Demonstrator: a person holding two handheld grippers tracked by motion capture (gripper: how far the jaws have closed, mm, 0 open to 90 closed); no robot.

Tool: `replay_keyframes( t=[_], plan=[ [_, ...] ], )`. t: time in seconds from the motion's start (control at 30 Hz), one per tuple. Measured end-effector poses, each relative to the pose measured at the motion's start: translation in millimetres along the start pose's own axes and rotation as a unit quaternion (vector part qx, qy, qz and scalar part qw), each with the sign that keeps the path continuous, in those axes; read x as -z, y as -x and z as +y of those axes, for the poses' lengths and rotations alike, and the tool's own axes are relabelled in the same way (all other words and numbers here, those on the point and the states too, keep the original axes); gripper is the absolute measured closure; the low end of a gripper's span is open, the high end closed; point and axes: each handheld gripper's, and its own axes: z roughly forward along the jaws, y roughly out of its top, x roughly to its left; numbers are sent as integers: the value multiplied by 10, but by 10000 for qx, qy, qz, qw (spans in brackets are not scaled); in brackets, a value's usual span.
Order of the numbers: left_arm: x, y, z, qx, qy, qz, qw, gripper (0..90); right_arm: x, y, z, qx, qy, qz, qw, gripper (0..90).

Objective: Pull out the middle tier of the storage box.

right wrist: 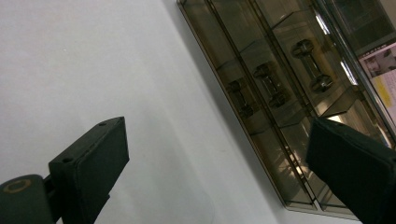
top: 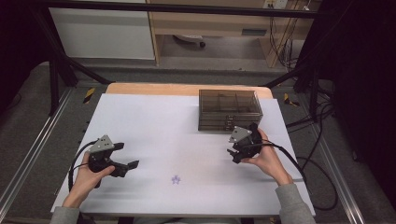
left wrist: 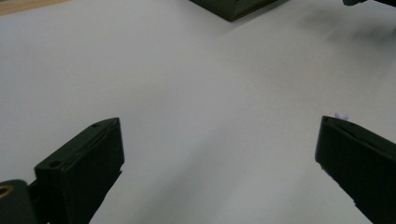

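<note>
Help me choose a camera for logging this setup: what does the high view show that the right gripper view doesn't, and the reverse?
High view alone: both hands, the left gripper and right gripper, both open, and a small purple piece on the white table.
Right gripper view alone: the metal handles on the front of the smoky drawer box.
Both: the box and the table.

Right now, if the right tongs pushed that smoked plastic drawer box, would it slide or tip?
Probably slide: the drawer box sits low and wide on the smooth white table. It looks light, being thin see-through plastic. The drawers with small metal handles might creep open if the right tongs, now open, push off-centre.
</note>
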Motion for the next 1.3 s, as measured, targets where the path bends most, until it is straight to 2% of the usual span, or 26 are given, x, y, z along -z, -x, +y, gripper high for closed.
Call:
replay_keyframes(
  t=[0.2, 0.23, 0.4, 0.5, 0.6, 0.83, 1.03, 1.1, 1.3],
  plan=[
    [-3, -1, -2, -2, -9, 3, 10000, 10, -22, 15, -7, 132, -52, -69, 9999, 70],
    [-3, 0, -2, -3, -9, 1, 10000, 10, -35, 25, -10, 233, -67, -99, 9997, 76],
    [-5, 0, -2, -7, -11, 2, 10000, 10, -70, 23, -20, 353, -132, -162, 9992, 85],
    [-6, -1, -3, -6, -14, 1, 10000, 10, -117, 12, -29, 511, -206, -169, 9983, 101],
    [-7, 0, -4, -7, -16, 1, 10000, 10, -146, 3, -40, 540, -224, -150, 9982, 110],
    [-12, -1, -8, 2, -25, 0, 10000, 10, -235, 4, -105, 695, -278, -264, 9968, 143],
    [-14, -1, -9, 7, -28, -2, 10000, 10, -292, 3, -106, 897, -257, -342, 9950, 170],
    [-14, -1, -9, 5, -28, -2, 10000, 10, -314, -2, -106, 884, -252, -372, 9951, 177],
    [-13, -5, -11, 11, -31, 1, 10000, 10, -379, -9, -105, 1140, -255, -461, 9921, 190]
  ],
)
